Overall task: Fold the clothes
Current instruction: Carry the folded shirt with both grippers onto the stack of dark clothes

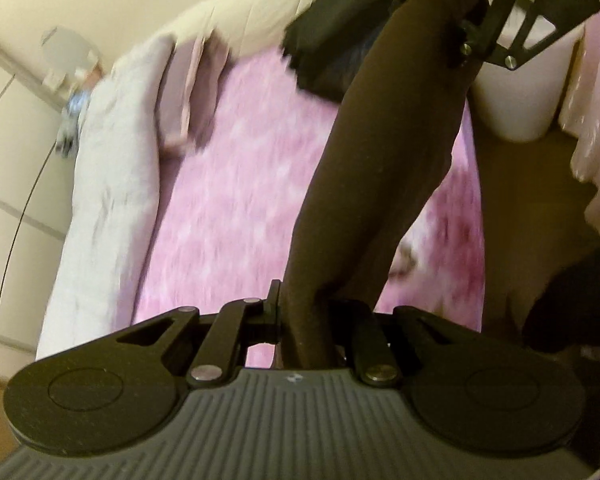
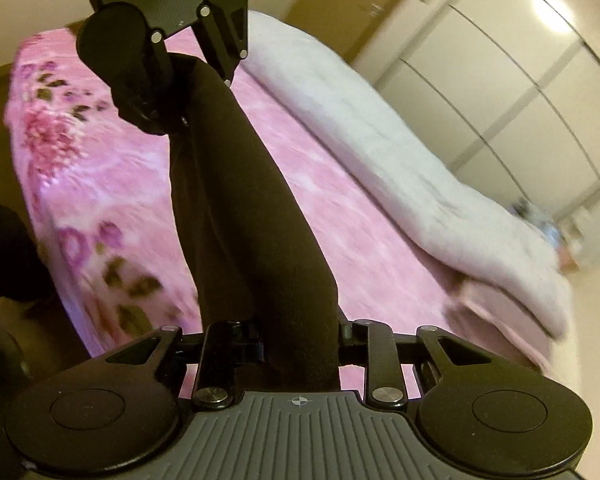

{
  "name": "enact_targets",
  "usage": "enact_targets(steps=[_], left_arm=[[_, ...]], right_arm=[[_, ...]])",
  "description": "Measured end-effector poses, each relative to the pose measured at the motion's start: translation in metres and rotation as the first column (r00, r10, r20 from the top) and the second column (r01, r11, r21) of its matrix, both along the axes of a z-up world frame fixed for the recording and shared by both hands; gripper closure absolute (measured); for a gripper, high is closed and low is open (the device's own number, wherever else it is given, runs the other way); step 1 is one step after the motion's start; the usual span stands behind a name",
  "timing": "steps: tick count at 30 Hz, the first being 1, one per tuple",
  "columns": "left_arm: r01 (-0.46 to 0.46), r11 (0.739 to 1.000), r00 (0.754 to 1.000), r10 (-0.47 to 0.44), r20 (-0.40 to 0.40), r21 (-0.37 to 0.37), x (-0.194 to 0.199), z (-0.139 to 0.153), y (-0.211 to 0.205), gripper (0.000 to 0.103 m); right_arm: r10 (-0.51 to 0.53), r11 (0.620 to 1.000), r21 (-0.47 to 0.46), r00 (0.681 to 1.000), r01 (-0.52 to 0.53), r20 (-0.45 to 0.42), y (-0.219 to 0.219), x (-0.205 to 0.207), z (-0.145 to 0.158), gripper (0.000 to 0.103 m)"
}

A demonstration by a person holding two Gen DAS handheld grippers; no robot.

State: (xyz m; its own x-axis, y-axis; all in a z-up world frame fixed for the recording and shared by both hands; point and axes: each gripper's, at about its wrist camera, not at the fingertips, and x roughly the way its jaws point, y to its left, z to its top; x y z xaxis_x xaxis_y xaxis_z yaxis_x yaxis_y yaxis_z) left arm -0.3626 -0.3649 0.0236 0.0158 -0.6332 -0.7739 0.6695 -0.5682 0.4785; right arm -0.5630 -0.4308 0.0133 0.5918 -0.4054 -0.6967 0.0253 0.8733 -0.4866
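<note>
A dark brown garment [image 1: 384,168] is stretched as a narrow band between my two grippers, held in the air above the pink bed. My left gripper [image 1: 304,320] is shut on one end of it. My right gripper [image 1: 464,24] shows at the top of the left wrist view, shut on the other end. In the right wrist view the garment [image 2: 240,208] runs from my right gripper [image 2: 300,340] up to the left gripper [image 2: 180,76]. A folded dark cloth [image 1: 332,44] lies on the far part of the bed.
The bed has a pink flowered blanket [image 2: 92,184]. A white quilt [image 2: 400,160] lies rolled along its side, with pink folded items [image 1: 192,84] beside it. A white bin [image 1: 528,84] stands on the brown floor [image 1: 536,216]. White wardrobe doors [image 2: 520,72] line the wall.
</note>
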Motion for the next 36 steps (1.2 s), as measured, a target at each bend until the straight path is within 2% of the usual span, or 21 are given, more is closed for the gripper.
enact_targets(steps=[5, 8, 12, 17, 19, 23, 27, 30, 31, 33, 35, 36], left_arm=[[0.113, 0.992, 0.994, -0.113, -0.005, -0.052, -0.055, 0.015, -0.052, 0.092], [0.206, 0.974, 0.978, -0.208, -0.008, -0.089, -0.079, 0.02, -0.082, 0.092], [0.335, 0.932, 0.941, -0.338, -0.002, -0.139, -0.111, 0.025, -0.124, 0.092], [0.468, 0.861, 0.881, -0.472, 0.031, -0.198, -0.154, 0.037, -0.184, 0.092], [0.491, 0.845, 0.868, -0.495, 0.037, -0.213, -0.172, 0.044, -0.211, 0.092], [0.507, 0.826, 0.859, -0.507, 0.07, -0.247, -0.218, 0.053, -0.281, 0.092], [0.468, 0.843, 0.883, -0.459, 0.1, -0.265, -0.271, 0.058, -0.362, 0.092], [0.394, 0.875, 0.919, -0.383, 0.095, -0.281, -0.304, 0.059, -0.428, 0.092], [0.375, 0.879, 0.927, -0.36, 0.106, -0.295, -0.316, 0.059, -0.449, 0.092], [0.346, 0.879, 0.938, -0.321, 0.13, -0.328, -0.334, 0.054, -0.479, 0.092], [0.32, 0.887, 0.947, -0.291, 0.137, -0.332, -0.349, 0.034, -0.502, 0.092], [0.312, 0.897, 0.95, -0.285, 0.13, -0.311, -0.353, 0.019, -0.51, 0.092]], right_arm=[[-0.143, 0.989, -0.037, 0.99, 0.143, -0.007, -0.032, -0.056, 0.033, 0.076], [-0.225, 0.973, -0.062, 0.974, 0.223, -0.015, -0.052, -0.086, 0.053, 0.076], [-0.343, 0.935, -0.108, 0.939, 0.339, -0.028, -0.076, -0.114, 0.072, 0.076], [-0.462, 0.876, -0.169, 0.887, 0.453, -0.019, -0.113, -0.146, 0.09, 0.076], [-0.486, 0.86, -0.187, 0.874, 0.476, -0.012, -0.135, -0.161, 0.095, 0.076], [-0.503, 0.843, -0.22, 0.864, 0.491, 0.0, -0.193, -0.192, 0.098, 0.076], [-0.464, 0.857, -0.249, 0.886, 0.452, 0.011, -0.28, -0.227, 0.095, 0.075], [-0.413, 0.873, -0.277, 0.91, 0.402, 0.019, -0.357, -0.253, 0.09, 0.075], [-0.401, 0.87, -0.3, 0.916, 0.39, 0.027, -0.381, -0.259, 0.088, 0.075], [-0.38, 0.857, -0.357, 0.924, 0.371, 0.05, -0.422, -0.27, 0.083, 0.075], [-0.365, 0.843, -0.397, 0.928, 0.364, 0.075, -0.45, -0.279, 0.067, 0.074], [-0.363, 0.841, -0.4, 0.928, 0.364, 0.083, -0.461, -0.283, 0.054, 0.074]])
